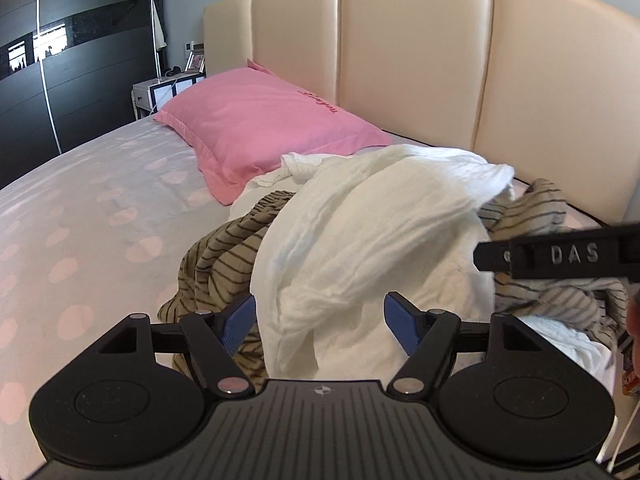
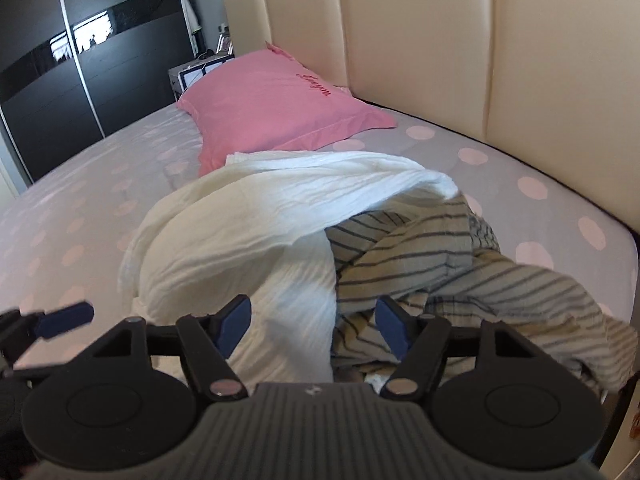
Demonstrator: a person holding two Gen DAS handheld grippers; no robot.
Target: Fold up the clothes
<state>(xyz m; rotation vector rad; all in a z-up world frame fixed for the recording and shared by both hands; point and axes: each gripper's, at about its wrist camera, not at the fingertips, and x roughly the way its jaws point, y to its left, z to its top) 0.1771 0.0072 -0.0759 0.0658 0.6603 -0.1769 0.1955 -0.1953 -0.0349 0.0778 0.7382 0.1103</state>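
Observation:
A heap of clothes lies on the bed: a crumpled white garment (image 1: 360,232) on top of a beige garment with dark stripes (image 1: 224,252). In the right wrist view the white garment (image 2: 240,232) lies left and the striped garment (image 2: 440,256) right. My left gripper (image 1: 320,322) is open, its blue pads on either side of a white fold, just above it. My right gripper (image 2: 314,326) is open over the seam between white and striped cloth. The right gripper's black body (image 1: 560,254) shows at the right edge of the left wrist view.
The bed has a grey sheet with pink dots (image 1: 80,220). A pink pillow (image 1: 260,124) lies beyond the heap against the cream padded headboard (image 1: 400,60). A white nightstand (image 1: 168,88) and a dark wardrobe (image 1: 60,60) stand at far left.

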